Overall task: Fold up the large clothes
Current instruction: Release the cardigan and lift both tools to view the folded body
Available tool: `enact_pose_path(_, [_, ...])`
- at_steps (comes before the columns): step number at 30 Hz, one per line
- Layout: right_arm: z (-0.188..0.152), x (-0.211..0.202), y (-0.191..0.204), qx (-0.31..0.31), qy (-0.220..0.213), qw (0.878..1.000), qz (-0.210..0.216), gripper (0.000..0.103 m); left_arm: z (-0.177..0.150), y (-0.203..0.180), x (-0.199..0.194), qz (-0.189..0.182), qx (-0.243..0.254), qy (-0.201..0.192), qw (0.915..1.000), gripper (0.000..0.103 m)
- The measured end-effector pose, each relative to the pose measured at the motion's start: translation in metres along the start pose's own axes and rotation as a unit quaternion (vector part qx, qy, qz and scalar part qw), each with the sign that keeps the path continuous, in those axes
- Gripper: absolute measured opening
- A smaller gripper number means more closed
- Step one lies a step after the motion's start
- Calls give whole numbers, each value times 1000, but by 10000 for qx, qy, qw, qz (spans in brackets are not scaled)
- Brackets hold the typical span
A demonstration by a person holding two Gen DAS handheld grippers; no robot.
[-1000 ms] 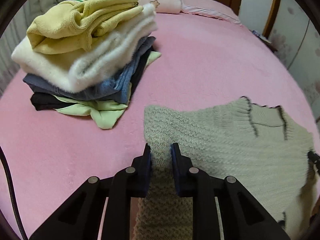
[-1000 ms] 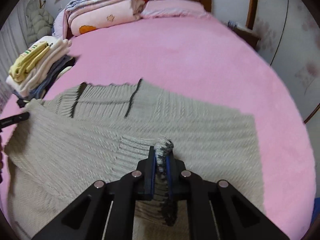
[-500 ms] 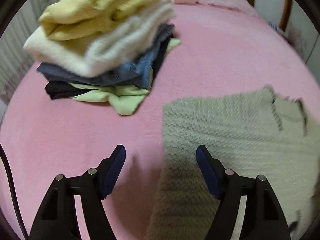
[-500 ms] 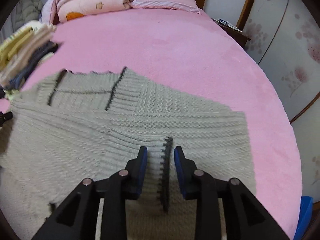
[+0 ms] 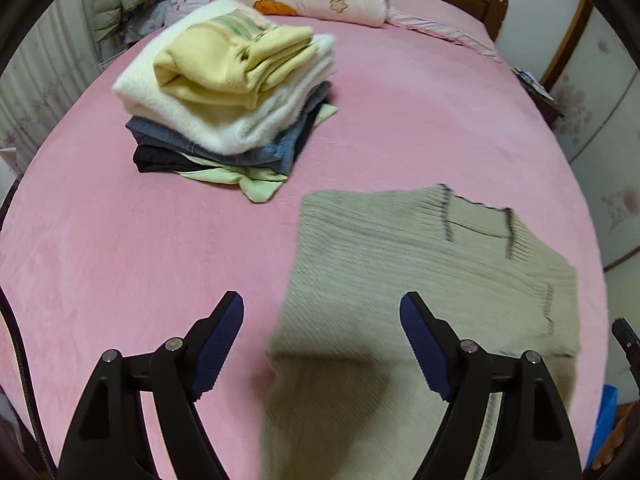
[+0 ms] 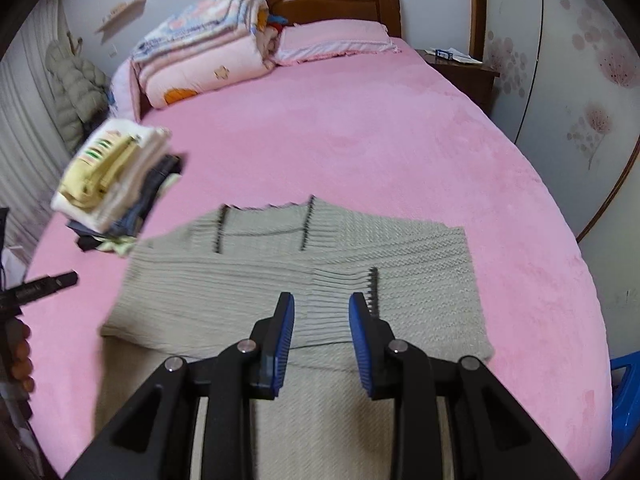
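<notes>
A stack of folded clothes [image 5: 232, 104], fluffy cream and yellow knits uppermost, is sitting at left on the plush pink bed [image 5: 420, 120]. The left gripper [image 5: 322, 334], jaws just opened wide, is hovering empty. The grey ribbed sweater [image 6: 360, 248] is lying flat, sleeves folded in. The right gripper [image 6: 322, 320] is standing narrowly parted, holding nothing.

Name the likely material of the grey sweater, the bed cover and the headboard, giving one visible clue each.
Grey sweater: chunky knit, probably wool or acrylic; ribbed and cabled stitches.
Pink bed cover: plush fleece, apparently; soft matte nap.
Headboard: varnished wood; brown, glossy highlights.
</notes>
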State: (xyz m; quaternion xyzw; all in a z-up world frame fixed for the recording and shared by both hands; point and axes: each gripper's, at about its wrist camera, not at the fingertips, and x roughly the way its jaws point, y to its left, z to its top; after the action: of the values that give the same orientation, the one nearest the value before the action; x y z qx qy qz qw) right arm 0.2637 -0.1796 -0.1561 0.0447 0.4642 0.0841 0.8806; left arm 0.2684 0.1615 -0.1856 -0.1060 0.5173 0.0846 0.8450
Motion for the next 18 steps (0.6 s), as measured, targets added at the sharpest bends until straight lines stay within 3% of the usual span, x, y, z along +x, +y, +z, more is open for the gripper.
enact_pose_path(7, [8,-66,9,-97,-261,9994,205,40,-15,-29,-76,-75,133,-226,9996,79])
enact_pose_path(18, [-4,-136,19,-136,-419,9979,485,42,-55,-36,-163,-364,-79,-308,9988,79])
